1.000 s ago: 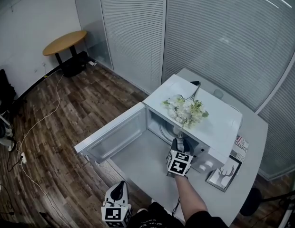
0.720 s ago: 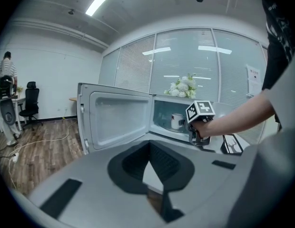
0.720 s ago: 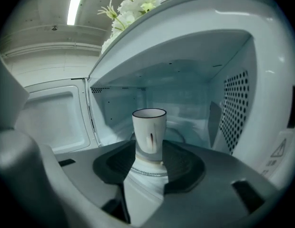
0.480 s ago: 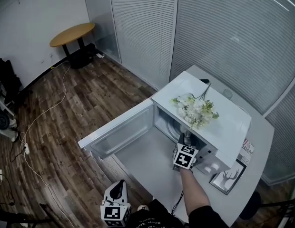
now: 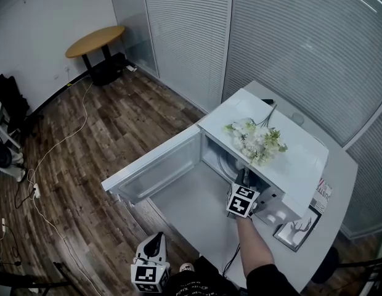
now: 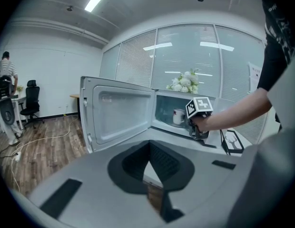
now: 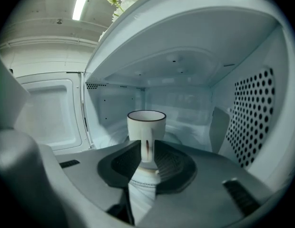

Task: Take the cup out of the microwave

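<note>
Cup (image 7: 146, 125): it stands upright inside the microwave (image 5: 302, 156). The door (image 5: 155, 171) is wide open.
Right fingers (image 7: 126, 160): I see them closing, one on each side of the cup's handle.
Left fingers (image 6: 133, 163): shut tip to tip with nothing in them, well back from the microwave.
Flowers (image 5: 256, 142): lying on top of the microwave.

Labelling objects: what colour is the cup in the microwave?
The cup is white, dark rim; best in right gripper view.
</note>
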### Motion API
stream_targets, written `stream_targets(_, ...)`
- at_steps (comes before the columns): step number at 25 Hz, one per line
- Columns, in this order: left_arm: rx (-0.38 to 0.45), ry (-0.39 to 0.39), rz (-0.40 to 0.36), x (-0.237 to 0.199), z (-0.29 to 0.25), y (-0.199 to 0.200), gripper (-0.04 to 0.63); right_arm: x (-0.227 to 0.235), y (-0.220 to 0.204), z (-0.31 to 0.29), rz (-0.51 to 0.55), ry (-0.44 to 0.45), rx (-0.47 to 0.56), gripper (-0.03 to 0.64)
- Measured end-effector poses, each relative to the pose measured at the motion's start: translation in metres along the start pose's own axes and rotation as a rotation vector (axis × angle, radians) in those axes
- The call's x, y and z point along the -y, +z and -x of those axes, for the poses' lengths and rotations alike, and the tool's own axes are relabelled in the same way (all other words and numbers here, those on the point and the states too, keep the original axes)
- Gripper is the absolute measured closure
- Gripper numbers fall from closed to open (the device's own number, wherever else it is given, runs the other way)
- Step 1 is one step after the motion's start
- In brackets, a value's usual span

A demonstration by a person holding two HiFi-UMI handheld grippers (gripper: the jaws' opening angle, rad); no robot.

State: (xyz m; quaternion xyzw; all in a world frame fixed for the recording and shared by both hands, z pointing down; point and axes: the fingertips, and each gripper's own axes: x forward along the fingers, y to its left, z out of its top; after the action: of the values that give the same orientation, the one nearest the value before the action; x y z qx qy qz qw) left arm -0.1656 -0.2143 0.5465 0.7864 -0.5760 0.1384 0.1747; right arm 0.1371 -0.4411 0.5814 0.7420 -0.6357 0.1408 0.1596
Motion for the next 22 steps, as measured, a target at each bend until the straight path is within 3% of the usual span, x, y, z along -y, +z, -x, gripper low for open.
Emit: stream_targets(22,-0.028,-0.037,-0.015,0.0093,0.0028,-0.0089,0.589,-0.0008,0.0062,0.0023,0.022,0.038,-0.003,0.550)
